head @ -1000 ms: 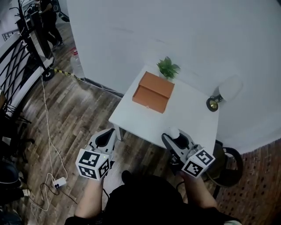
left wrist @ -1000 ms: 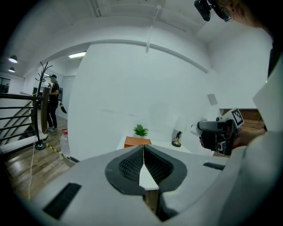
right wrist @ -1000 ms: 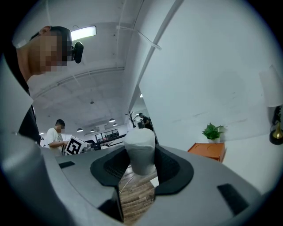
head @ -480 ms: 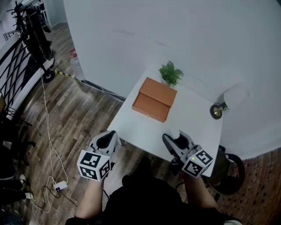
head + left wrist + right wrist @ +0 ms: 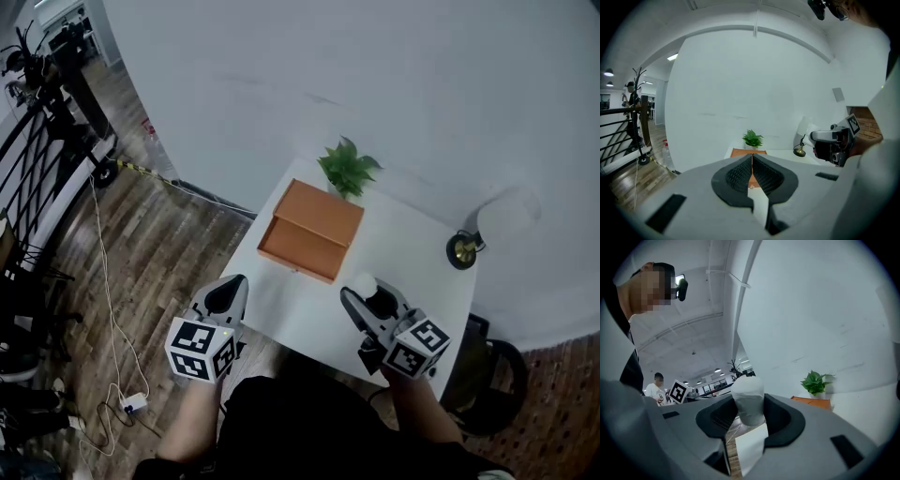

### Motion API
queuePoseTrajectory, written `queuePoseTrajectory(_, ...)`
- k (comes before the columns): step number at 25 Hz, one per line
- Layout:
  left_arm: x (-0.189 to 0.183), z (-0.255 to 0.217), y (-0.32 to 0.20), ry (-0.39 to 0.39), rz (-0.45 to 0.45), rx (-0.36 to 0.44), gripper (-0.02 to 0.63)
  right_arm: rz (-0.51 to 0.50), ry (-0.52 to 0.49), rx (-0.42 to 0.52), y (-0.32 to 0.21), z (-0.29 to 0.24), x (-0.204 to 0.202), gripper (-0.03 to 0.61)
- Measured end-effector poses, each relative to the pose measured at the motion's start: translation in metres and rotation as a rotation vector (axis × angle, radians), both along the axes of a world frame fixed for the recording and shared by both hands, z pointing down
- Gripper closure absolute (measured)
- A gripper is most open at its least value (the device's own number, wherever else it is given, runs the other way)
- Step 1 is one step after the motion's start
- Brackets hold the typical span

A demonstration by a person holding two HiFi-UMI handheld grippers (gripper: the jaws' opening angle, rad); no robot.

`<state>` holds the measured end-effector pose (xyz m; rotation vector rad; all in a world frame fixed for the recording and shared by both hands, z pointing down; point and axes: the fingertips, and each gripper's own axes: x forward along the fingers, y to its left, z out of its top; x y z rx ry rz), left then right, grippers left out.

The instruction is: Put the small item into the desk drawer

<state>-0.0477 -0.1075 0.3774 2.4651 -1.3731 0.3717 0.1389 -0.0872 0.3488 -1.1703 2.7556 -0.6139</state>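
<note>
Two big surfaces fill most of the head view: a plain white wall (image 5: 375, 75) behind and a dark wood-plank floor (image 5: 159, 244) to the left. A white desk (image 5: 403, 253) stands against the wall, seen steeply from above. Toward its back left part sits an orange-brown drawer unit (image 5: 312, 230), its front turned to the person's side of the desk. A dark round stool (image 5: 492, 375) stands by the desk's right end. A small green plant (image 5: 347, 169) stands just behind the drawer unit, and a lamp (image 5: 464, 248) with a brass base and white shade stands at the desk's far right. The left gripper (image 5: 230, 286) hangs over the floor just off the desk's near left edge; its own view shows the fingers pressed together with only a thin slit and nothing between them. The right gripper (image 5: 361, 292) is over the desk's near edge, its fingers spread wide and pinching the small white item (image 5: 364, 281), a rounded pale lump that sticks up above the pads. That item is in the air, near the drawer unit's front but clearly apart from it.
</note>
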Motion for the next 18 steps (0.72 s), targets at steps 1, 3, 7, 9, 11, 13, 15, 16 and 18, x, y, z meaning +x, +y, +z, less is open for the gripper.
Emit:
queuePoseTrajectory(1,0.008,0.000,-0.004,-0.006,0.004,0.003,0.601,-0.004,0.000,0.000,-0.003,0.001,0.006,0.408)
queuePoseTrajectory(3,0.022,0.001,-0.010,-0.012,0.010,0.001,0.601,-0.006,0.003,-0.009,-0.009,0.007,0.017,0.408)
queuePoseTrajectory(7,0.040,0.007,-0.022,-0.021,0.039,-0.018,0.601,0.004,-0.005,-0.034,-0.020,0.016,0.029,0.408)
queuePoseTrajectory(9,0.042,0.011,-0.030,-0.022,0.045,-0.023,0.601,0.006,-0.001,-0.044,-0.027,0.022,0.030,0.408)
queuePoseTrajectory(11,0.042,0.017,-0.037,-0.020,0.049,-0.032,0.601,0.010,0.006,-0.060,-0.036,0.029,0.029,0.408)
queuePoseTrajectory(13,0.040,0.022,-0.046,-0.021,0.057,-0.036,0.601,0.009,0.018,-0.069,-0.048,0.034,0.025,0.408)
queuePoseTrajectory(15,0.034,0.028,-0.056,-0.017,0.059,-0.042,0.601,0.003,0.036,-0.073,-0.059,0.037,0.018,0.408)
queuePoseTrajectory(16,0.031,0.032,-0.062,-0.010,0.056,-0.047,0.601,0.000,0.045,-0.076,-0.065,0.039,0.015,0.408)
queuePoseTrajectory(18,0.026,0.038,-0.074,0.004,0.050,-0.056,0.601,-0.008,0.064,-0.089,-0.077,0.043,0.008,0.408)
